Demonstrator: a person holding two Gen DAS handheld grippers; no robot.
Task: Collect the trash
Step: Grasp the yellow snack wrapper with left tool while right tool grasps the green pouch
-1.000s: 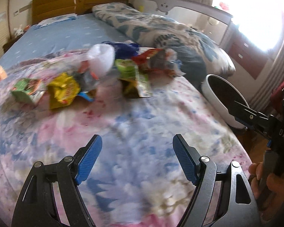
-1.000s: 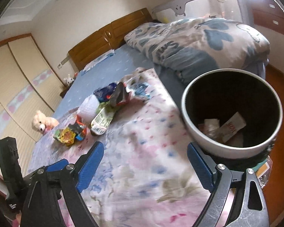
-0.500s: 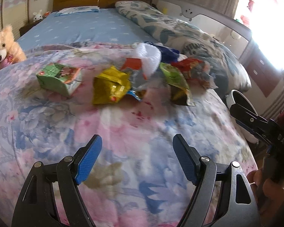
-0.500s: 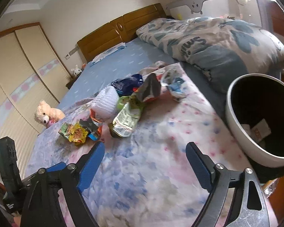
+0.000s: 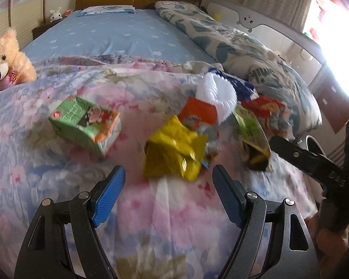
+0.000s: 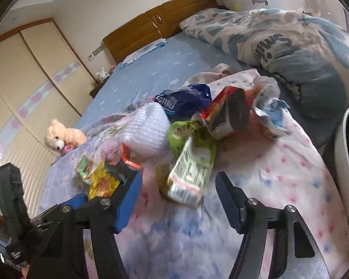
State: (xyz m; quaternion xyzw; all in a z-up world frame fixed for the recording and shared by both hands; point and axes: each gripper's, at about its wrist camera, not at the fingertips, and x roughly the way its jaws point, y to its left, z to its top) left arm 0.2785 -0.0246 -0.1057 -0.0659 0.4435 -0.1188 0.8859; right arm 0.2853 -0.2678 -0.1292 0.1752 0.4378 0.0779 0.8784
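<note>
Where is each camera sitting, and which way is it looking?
Left wrist: on the left claw, looking down the bed at the yellow packet and green carton; the other claw and a hand show at right.
Right wrist: on the right claw, its jaws closing with nothing gripped, facing the green wrapper; white bin at right.
Both share the teddy bear, the trash and the headboard.

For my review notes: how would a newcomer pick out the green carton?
Start at the flowered blanket on the bed. The litter lies in a heap; the green carton sits apart at its teddy-bear side. It alone is a box, the rest crumpled wrappers.
</note>
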